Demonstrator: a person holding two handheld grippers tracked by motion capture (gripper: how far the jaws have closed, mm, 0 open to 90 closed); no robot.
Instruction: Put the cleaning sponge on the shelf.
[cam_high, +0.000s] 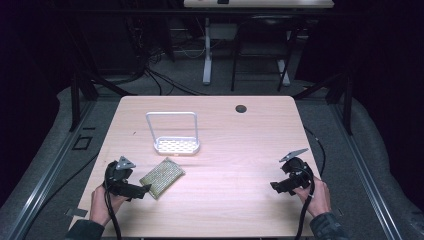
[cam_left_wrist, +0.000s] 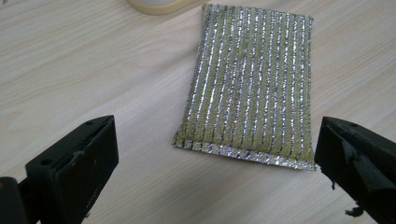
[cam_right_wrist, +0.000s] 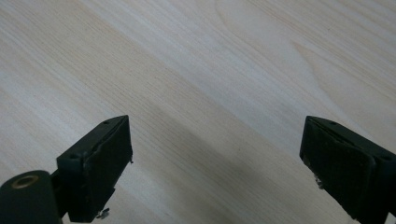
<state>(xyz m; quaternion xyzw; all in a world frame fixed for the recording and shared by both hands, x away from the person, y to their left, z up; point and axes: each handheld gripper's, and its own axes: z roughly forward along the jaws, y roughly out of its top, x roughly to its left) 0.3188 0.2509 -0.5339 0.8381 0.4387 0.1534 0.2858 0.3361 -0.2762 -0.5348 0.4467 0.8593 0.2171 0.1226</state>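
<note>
Your left gripper (cam_left_wrist: 217, 163) is spread wide, the scouring pad (cam_left_wrist: 250, 84) lying flat just ahead, its near edge between the jaws. Your right gripper (cam_right_wrist: 215, 168) gapes wide too, bare table (cam_right_wrist: 196, 70) all around it.

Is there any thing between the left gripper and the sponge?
No. The left gripper is open, just short of the sponge, with bare table between them.
</note>
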